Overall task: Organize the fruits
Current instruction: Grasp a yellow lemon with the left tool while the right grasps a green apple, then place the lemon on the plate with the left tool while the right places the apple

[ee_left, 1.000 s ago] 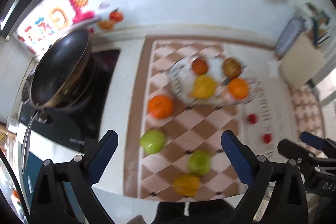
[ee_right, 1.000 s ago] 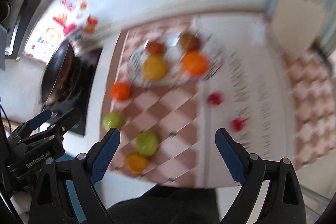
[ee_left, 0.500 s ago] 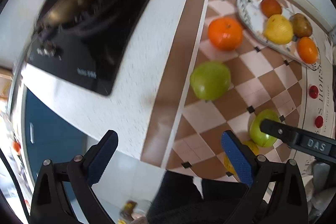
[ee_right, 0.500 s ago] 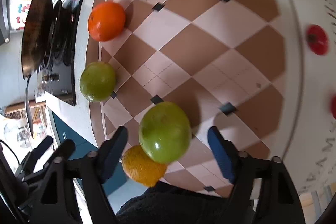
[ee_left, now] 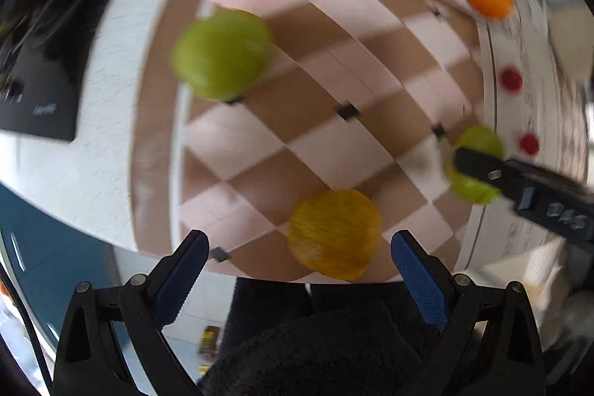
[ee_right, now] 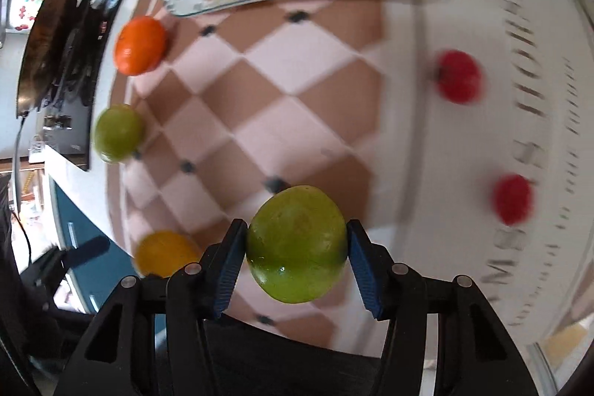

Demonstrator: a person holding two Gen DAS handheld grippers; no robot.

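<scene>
Right hand-held gripper (ee_right: 297, 260) closing, ribbed blue pads (ee_right: 228, 266) against round glossy green fruit (ee_right: 297, 244).

Glossy smooth green fruit (ee_right: 297, 244); dimpled yellow fruit (ee_left: 334, 238) (matt).

I see open checkered mat (ee_left: 297, 121) mid-frame; green fruit (ee_left: 222, 54) upper left, yellow fruit (ee_left: 334, 240) low centre and my right gripper (ee_left: 519, 180) at right hem it.

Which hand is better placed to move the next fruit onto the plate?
Right. The right gripper already brackets a green fruit, jaws closing with pads at its sides. The left gripper is open above the yellow-orange fruit, gripping nothing.
</scene>
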